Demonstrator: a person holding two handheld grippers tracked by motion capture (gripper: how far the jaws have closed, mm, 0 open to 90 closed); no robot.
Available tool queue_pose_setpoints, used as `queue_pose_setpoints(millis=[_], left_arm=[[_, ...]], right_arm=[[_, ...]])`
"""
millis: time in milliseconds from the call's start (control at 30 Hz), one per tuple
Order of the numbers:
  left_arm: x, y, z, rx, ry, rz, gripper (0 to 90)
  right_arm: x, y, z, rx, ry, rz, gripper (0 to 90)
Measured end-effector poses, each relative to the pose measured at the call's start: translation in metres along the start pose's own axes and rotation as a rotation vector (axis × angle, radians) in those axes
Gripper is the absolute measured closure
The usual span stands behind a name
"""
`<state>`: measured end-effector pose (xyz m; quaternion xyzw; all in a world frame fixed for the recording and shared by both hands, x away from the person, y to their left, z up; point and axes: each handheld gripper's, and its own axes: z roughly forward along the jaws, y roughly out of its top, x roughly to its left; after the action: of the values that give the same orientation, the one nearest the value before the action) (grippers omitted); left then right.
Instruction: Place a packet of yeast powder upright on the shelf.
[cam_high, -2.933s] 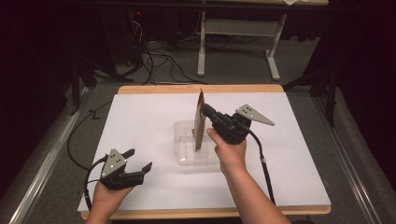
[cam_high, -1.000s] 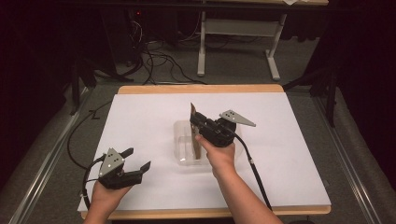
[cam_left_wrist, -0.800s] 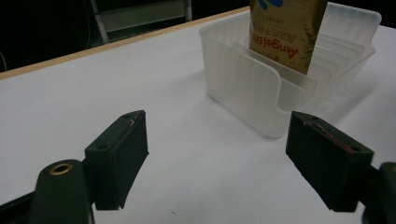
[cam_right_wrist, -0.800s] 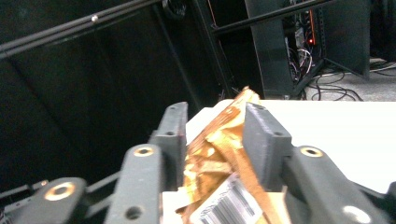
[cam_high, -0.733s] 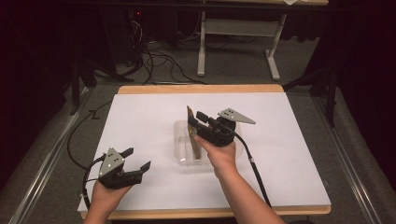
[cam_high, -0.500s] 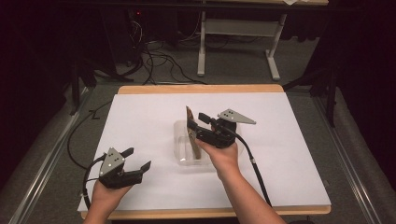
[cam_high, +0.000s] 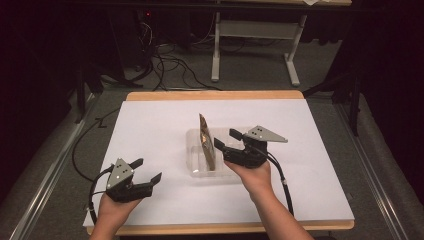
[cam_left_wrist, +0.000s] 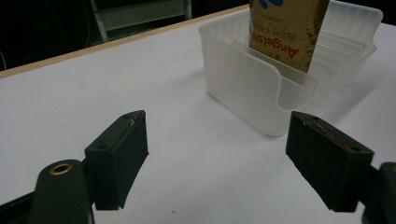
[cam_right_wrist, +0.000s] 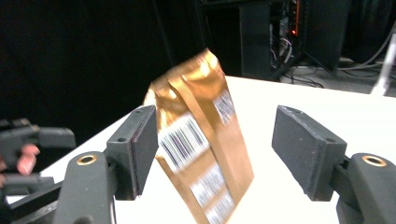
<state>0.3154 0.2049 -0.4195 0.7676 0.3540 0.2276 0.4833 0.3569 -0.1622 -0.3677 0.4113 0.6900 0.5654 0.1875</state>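
both my grippers are matte black. the left gripper (cam_high: 145, 172) and right gripper (cam_high: 225, 140) each carry a grey three-cornered plate on top with little dark holes in it. black cable trails off each one, looping back past my bare forearms, no sleeves in sight. up close the jaws are chunky rectangular black blocks, with a brass-coloured ring set into each arm below them. the left gripper's pads (cam_left_wrist: 122, 156) look scuffed along the edges, showing reddish-brown wear.

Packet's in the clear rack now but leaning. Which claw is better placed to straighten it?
Right. The right claw is open right beside the gold packet in the clear rack. The left claw sits open near the table's front edge, well apart from it.
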Motion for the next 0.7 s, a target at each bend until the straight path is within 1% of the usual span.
queue_pose_setpoints(millis=[33,67,100,133,167,200,233,267,367,400,433,467,500,533,567,600,633,667,700], left_arm=[[0.001,0.000,0.001,0.004,-0.002,0.001,21.5],[0.001,0.000,0.001,0.004,-0.002,0.001,21.4],[0.001,-0.001,0.001,0.006,-0.001,0.001,21.4],[0.001,-0.001,0.002,0.010,-0.001,0.001,21.5],[0.001,-0.001,0.002,0.015,-0.001,0.002,21.4],[0.001,-0.001,0.002,0.015,-0.001,0.002,21.4],[0.000,-0.001,0.003,0.015,0.000,0.002,21.4],[0.000,-0.001,0.003,0.015,0.000,0.002,21.4],[-0.001,-0.002,0.004,0.025,0.001,0.006,21.4],[-0.001,-0.002,0.004,0.025,0.001,0.006,21.4],[-0.001,-0.002,0.005,0.027,-0.001,0.004,21.4],[-0.001,-0.002,0.005,0.029,-0.007,0.001,21.4],[-0.002,-0.003,0.006,0.027,-0.019,-0.007,21.4],[-0.002,-0.003,0.006,0.027,-0.019,-0.007,21.4],[-0.004,-0.003,0.006,0.031,-0.022,-0.001,21.4],[-0.004,-0.003,0.006,0.031,-0.022,-0.001,21.4],[-0.005,-0.003,0.007,0.042,-0.021,0.007,21.4],[-0.005,-0.003,0.007,0.042,-0.021,0.007,21.4],[-0.006,-0.003,0.008,0.045,-0.020,0.009,21.4]], right_arm=[[-0.003,-0.004,-0.006,0.019,-0.024,-0.033,30.4],[-0.003,-0.004,-0.006,0.019,-0.024,-0.033,30.4],[-0.007,-0.007,-0.015,0.031,-0.042,-0.060,30.0],[-0.009,-0.009,-0.019,0.034,-0.052,-0.072,29.7],[-0.011,-0.010,-0.024,0.035,-0.060,-0.080,29.6],[-0.011,-0.010,-0.024,0.035,-0.060,-0.080,29.6],[-0.016,-0.013,-0.034,0.042,-0.078,-0.091,29.1],[-0.019,-0.014,-0.039,0.047,-0.087,-0.102,29.0],[-0.029,-0.019,-0.054,0.052,-0.123,-0.112,29.0],[-0.029,-0.019,-0.054,0.052,-0.123,-0.112,29.0],[-0.038,-0.022,-0.065,0.047,-0.142,-0.113,28.2],[-0.038,-0.022,-0.065,0.047,-0.142,-0.113,28.2],[-0.047,-0.025,-0.075,0.038,-0.157,-0.102,27.8],[-0.047,-0.025,-0.075,0.038,-0.157,-0.102,27.8],[-0.057,-0.030,-0.085,0.034,-0.171,-0.084,27.6],[-0.057,-0.030,-0.085,0.034,-0.171,-0.084,27.6],[-0.066,-0.034,-0.094,0.030,-0.186,-0.064,27.6],[-0.066,-0.034,-0.094,0.030,-0.186,-0.064,27.6],[-0.070,-0.036,-0.098,0.032,-0.194,-0.061,27.5]])
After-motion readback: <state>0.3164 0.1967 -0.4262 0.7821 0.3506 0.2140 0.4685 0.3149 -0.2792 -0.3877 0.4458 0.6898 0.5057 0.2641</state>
